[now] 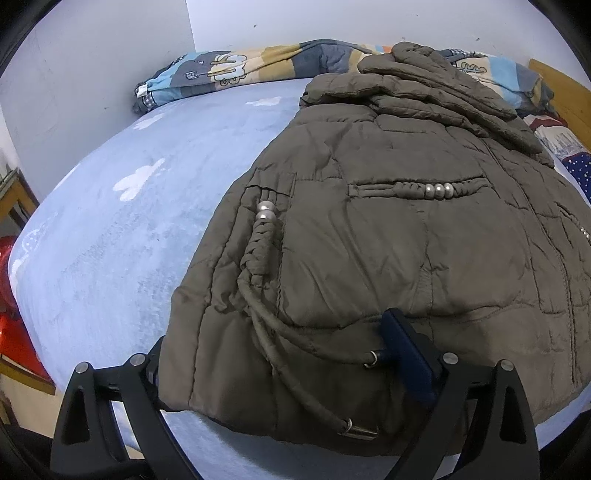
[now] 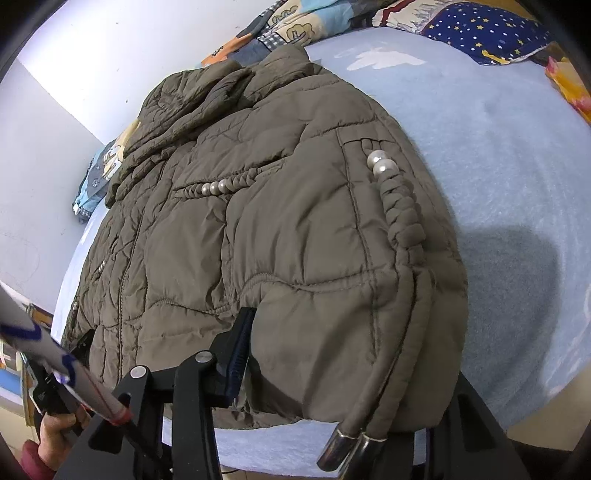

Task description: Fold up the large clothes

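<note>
A brown-grey quilted puffer jacket point(image 1: 388, 236) lies on the light blue bed, with pearl-trimmed braided cords and metal-tipped drawstrings point(image 1: 354, 430). Its sleeves are folded over the top part. My left gripper point(image 1: 280, 365) straddles the jacket's near hem, jaws wide apart with hem fabric between them, one blue-padded finger point(image 1: 406, 354) resting on top. In the right wrist view the jacket point(image 2: 280, 229) fills the middle. My right gripper point(image 2: 343, 373) straddles the hem corner the same way, one padded finger point(image 2: 242, 350) visible and the other hidden behind fabric.
The bed's blue cloud-print cover point(image 1: 110, 229) stretches left of the jacket. A patterned quilt point(image 1: 229, 70) lies along the white wall. A star-print pillow point(image 2: 484, 29) sits at the bed's head. A red object point(image 1: 11, 325) stands left of the bed.
</note>
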`<state>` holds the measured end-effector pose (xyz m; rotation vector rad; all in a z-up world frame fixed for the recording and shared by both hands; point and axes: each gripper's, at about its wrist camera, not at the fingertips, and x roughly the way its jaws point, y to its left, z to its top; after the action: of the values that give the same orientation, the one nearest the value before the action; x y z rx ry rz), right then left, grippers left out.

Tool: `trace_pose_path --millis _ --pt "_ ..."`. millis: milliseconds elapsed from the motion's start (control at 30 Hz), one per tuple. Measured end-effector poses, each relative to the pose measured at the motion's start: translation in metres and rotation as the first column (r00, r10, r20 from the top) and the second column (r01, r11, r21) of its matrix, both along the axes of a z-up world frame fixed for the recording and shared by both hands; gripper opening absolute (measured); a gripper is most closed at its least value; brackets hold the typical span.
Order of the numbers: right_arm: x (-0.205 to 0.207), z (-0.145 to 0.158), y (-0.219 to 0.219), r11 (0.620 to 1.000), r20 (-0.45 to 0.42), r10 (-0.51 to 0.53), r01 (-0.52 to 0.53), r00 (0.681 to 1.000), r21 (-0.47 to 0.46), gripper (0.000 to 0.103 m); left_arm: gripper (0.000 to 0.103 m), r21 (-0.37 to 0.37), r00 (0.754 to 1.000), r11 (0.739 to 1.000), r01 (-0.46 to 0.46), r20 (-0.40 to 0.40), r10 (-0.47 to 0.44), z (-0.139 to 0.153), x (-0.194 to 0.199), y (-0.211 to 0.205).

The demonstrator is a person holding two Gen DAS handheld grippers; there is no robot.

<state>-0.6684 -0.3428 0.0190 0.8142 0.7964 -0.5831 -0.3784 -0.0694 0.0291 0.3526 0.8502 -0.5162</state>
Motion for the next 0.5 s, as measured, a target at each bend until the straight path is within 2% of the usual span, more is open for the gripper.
trace_pose_path --millis 267,500 --pt "0.0041 0.0013 -0.0028 1.000 -0.026 0.015 -0.014 1.000 0.014 0.051 0.094 0.010 1.000 1.000 0.015 0.022 -0.016 0.0009 -0.0023 -0.0012" --pt "0.0095 0.0028 0.0007 0.999 -0.061 0.028 -0.029 0.998 -0.018 0.051 0.080 0.023 0.997 0.998 0.051 0.055 -0.052 0.0053 -0.0099 -0.0055"
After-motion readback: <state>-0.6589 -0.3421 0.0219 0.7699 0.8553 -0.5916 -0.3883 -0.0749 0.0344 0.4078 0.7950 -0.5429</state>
